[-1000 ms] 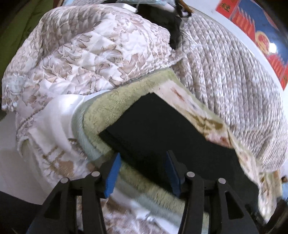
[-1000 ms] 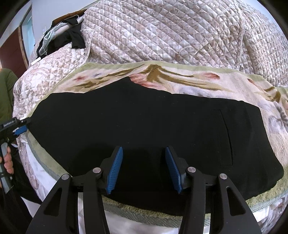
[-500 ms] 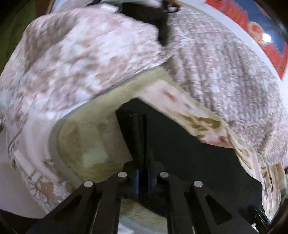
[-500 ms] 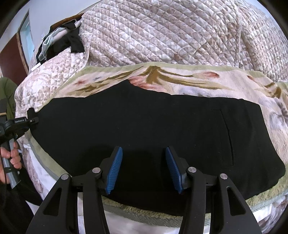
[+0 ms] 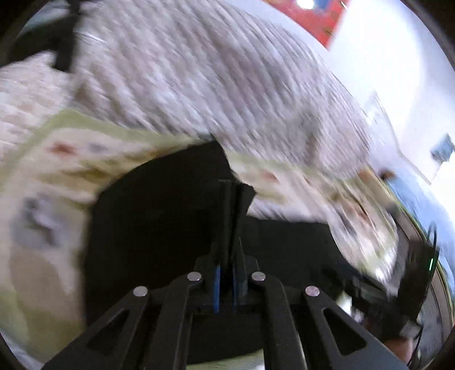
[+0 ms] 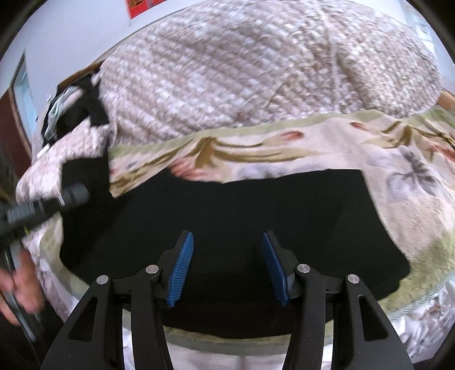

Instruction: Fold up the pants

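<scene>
Black pants [image 6: 256, 210] lie flat on a floral blanket [image 6: 256, 150] on the bed. My left gripper [image 5: 226, 287] is shut on the left end of the pants [image 5: 159, 216] and holds that end lifted off the blanket. It shows at the left of the right wrist view [image 6: 42, 207] with the raised fabric behind it. My right gripper [image 6: 227, 267] is open and empty, its blue pads over the near edge of the pants. The left wrist view is blurred by motion.
A quilted beige bedspread [image 6: 256, 71] is heaped behind the blanket. Dark clothes [image 6: 76, 111] lie at the far left of the bed. The bed's near edge with white sheet [image 6: 199, 355] runs below my right gripper. A white wall with a red poster [image 5: 321, 20] stands behind.
My left gripper has shut on the left end of the pants and lifted it up and to the right. My right gripper stays open and has moved slightly left.
</scene>
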